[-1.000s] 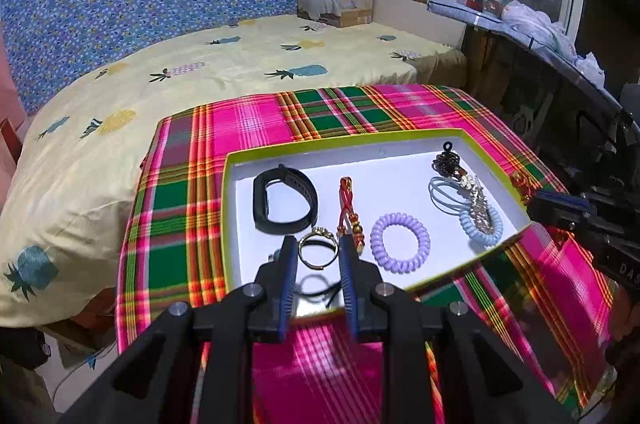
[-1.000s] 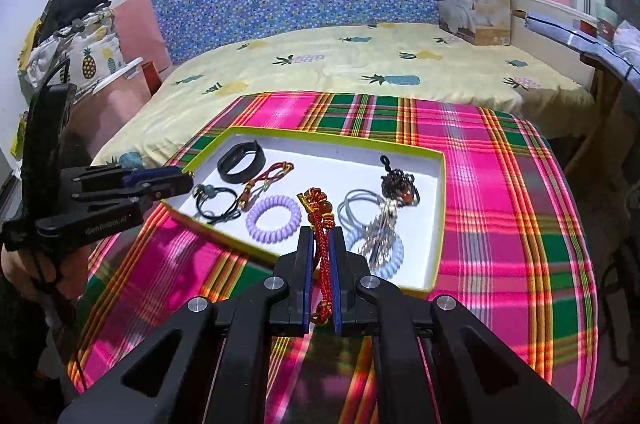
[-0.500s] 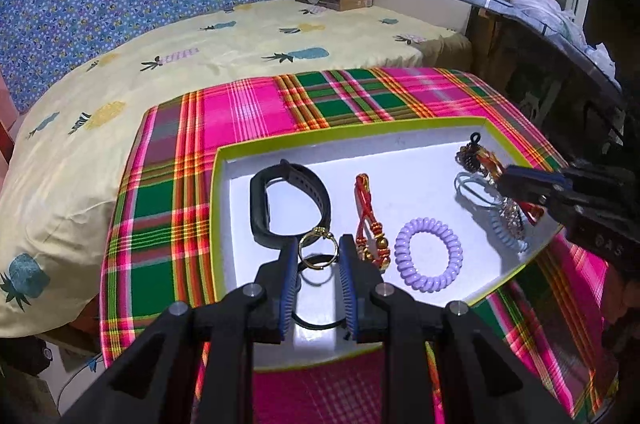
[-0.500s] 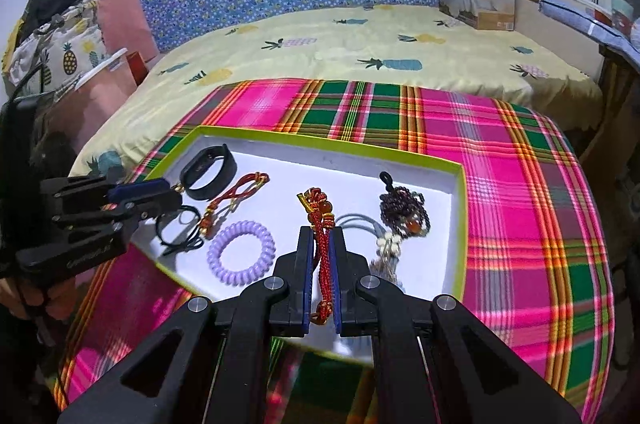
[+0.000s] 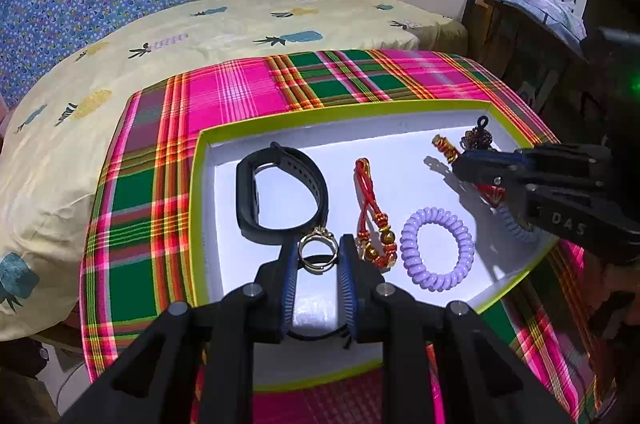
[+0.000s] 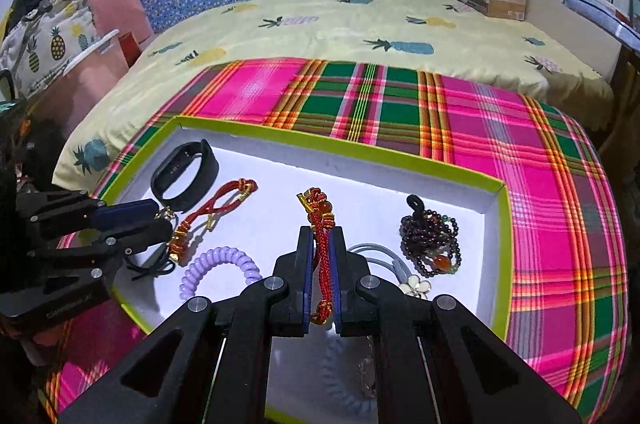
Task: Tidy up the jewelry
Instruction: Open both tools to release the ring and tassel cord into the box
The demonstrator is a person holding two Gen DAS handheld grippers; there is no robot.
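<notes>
Right now both hands hang over the white tray (image 5: 224,192) with the lime-green rim, which sits on the desk (image 6: 540,184) under a pink and green plaid cloth. In the left wrist view the left hand-held gripper (image 5: 319,256) has its jaws part open around a gold ring (image 5: 317,251), whose sides sit against the blue pads, so it looks held; a black hair tie (image 5: 316,334) lies on the tray floor under the jaws. In the right wrist view the right hand-held gripper (image 6: 320,256) is pinched nearly closed on a red knotted cord bracelet (image 6: 319,224), whose gold-tipped end sticks out ahead of the fingertips.

Inside the tray lie a black fitness band (image 5: 280,196), a red cord with gold beads (image 5: 374,220), a lilac coil hair tie (image 5: 438,248) and a dark bead bracelet (image 6: 430,242), with a grey loop and a white flower piece (image 6: 416,286) near the right jaws.

As I judge it, the step in hand is setting each held piece into a free patch of tray floor. For the cord bracelet, the bare strip between the red cord with gold beads and the dark bead bracelet looks best: lower until the dangling end touches, lay it out straight, then release. For the ring, aim between the black fitness band and the red cord, clear of the black hair tie, and open only when it is close to the floor, since a ring dropped from height will likely roll
</notes>
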